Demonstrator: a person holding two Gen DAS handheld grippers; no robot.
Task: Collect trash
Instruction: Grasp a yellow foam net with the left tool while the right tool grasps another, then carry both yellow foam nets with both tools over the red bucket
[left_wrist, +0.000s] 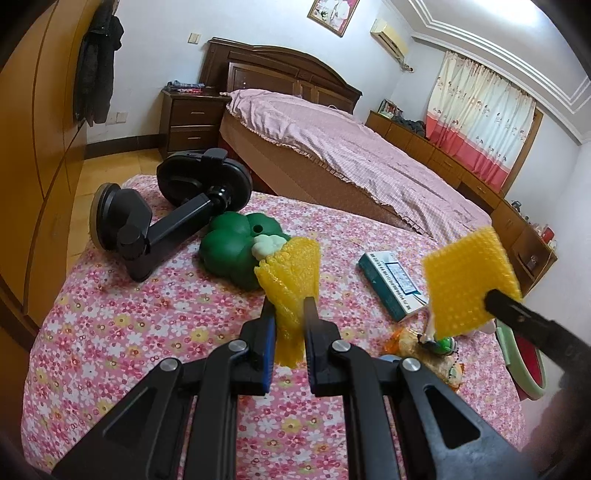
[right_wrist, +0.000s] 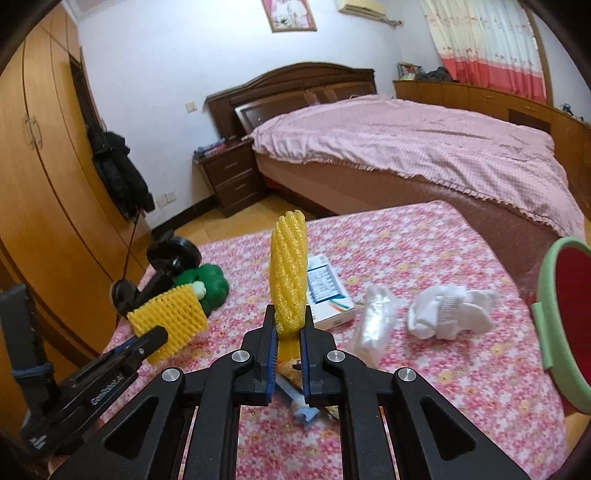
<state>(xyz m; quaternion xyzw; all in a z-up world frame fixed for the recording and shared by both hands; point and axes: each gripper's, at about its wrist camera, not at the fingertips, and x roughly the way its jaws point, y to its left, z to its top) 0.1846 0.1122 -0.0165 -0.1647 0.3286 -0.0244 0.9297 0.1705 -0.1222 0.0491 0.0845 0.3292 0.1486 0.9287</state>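
Left wrist view: the left gripper (left_wrist: 289, 314) is pinching a yellow foam net (left_wrist: 291, 277), lifted off the floral tablecloth (left_wrist: 110, 314) for carrying; its long axis is pointing toward 12 o'clock. At 3 o'clock, a second yellow foam net (left_wrist: 469, 280) is hanging from the right gripper (left_wrist: 491, 295).

Right wrist view: the right gripper (right_wrist: 289, 325) is clamping that net (right_wrist: 289, 273) upright, pointing to 12 o'clock; the red bin (right_wrist: 569, 332) is waiting at 3 o'clock, probably the destination.

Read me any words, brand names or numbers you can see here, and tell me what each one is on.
Raised lettering on the left gripper body: too blurred to read for certain.
Print on the white and teal box: too small to read.
Framed picture on the wall: no legible text.
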